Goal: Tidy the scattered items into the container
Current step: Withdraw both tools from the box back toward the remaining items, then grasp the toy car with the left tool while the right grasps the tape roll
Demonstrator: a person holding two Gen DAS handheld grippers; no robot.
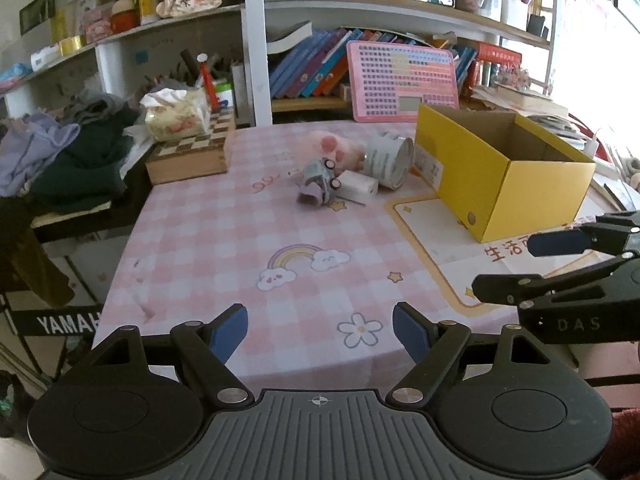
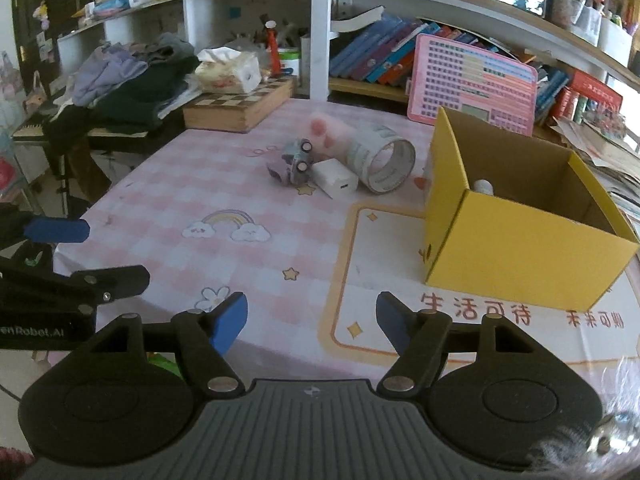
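An open yellow cardboard box [image 1: 508, 184] [image 2: 520, 264] stands on the right of the pink checked tablecloth, with a small pale item [image 2: 484, 187] inside at its near-left corner. Left of the box lies a cluster: a roll of tape [image 1: 390, 160] [image 2: 384, 162] on its side, a white charger block [image 1: 360, 185] [image 2: 335, 178], a small toy car [image 1: 318, 182] [image 2: 296, 162] and a pink plush paw [image 1: 332, 146] [image 2: 326, 130]. My left gripper [image 1: 320, 338] hovers open over the near table edge, empty. My right gripper [image 2: 312, 322] is open and empty, near the box's front-left corner.
A wooden chessboard box [image 1: 188, 156] [image 2: 244, 106] with a tissue pack on top sits at the table's back left, beside piled clothes [image 1: 68, 152]. A pink chart board [image 1: 404, 80] leans against crowded bookshelves behind. A printed mat [image 2: 480, 312] lies under the box.
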